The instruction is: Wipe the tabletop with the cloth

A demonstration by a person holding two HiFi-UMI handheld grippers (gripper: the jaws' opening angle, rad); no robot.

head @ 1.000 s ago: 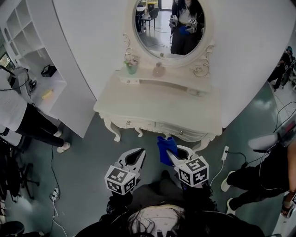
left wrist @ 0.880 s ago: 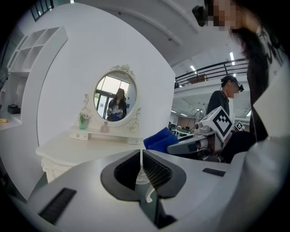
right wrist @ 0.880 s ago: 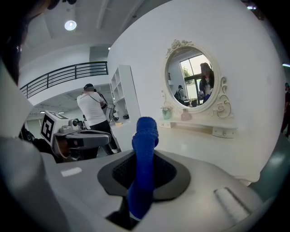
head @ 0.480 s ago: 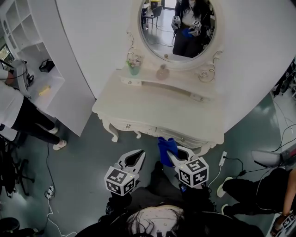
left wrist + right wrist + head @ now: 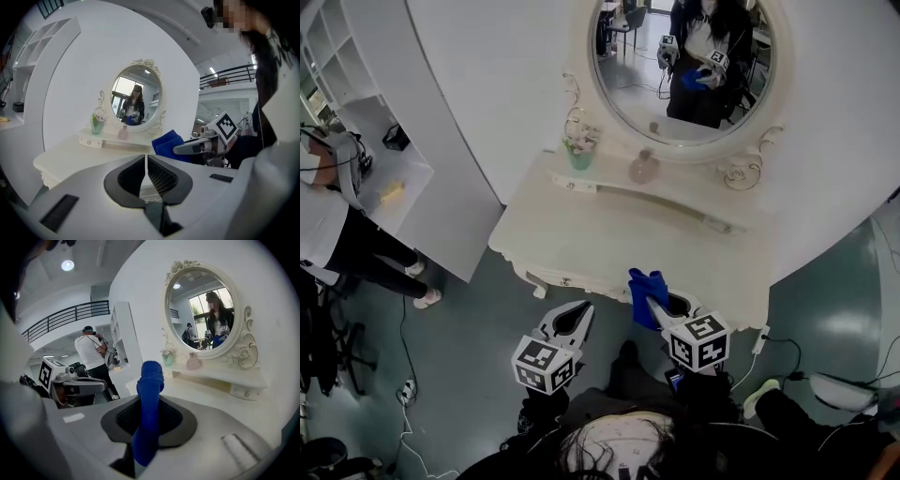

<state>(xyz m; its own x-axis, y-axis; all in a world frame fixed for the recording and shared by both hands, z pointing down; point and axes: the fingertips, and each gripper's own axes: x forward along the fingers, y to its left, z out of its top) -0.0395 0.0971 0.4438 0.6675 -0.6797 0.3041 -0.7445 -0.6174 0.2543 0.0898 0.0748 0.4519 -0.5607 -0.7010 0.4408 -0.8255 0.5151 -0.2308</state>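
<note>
A white dressing table [image 5: 609, 239] with an oval mirror [image 5: 689, 66] stands in front of me. My right gripper [image 5: 654, 302] is shut on a blue cloth [image 5: 643, 291], which hangs bunched over the table's front edge. The right gripper view shows the cloth [image 5: 149, 399] standing up between the pads, the tabletop [image 5: 201, 386] beyond it. My left gripper [image 5: 579, 312] hangs over the floor just short of the table's front, its jaws shut with nothing between them. The left gripper view shows the jaws closed [image 5: 146, 163], with the cloth [image 5: 166, 143] to the right.
A green vase [image 5: 580, 153] and a pink bottle [image 5: 644, 169] stand on the table's raised back ledge. At the left is a white shelf unit [image 5: 366, 103] with a person [image 5: 337, 225] beside it. Cables and a power strip [image 5: 759, 339] lie on the floor.
The table sits closer and lower in the head view. The right gripper with the cloth has moved up over the table's front edge. The left gripper keeps its place.
</note>
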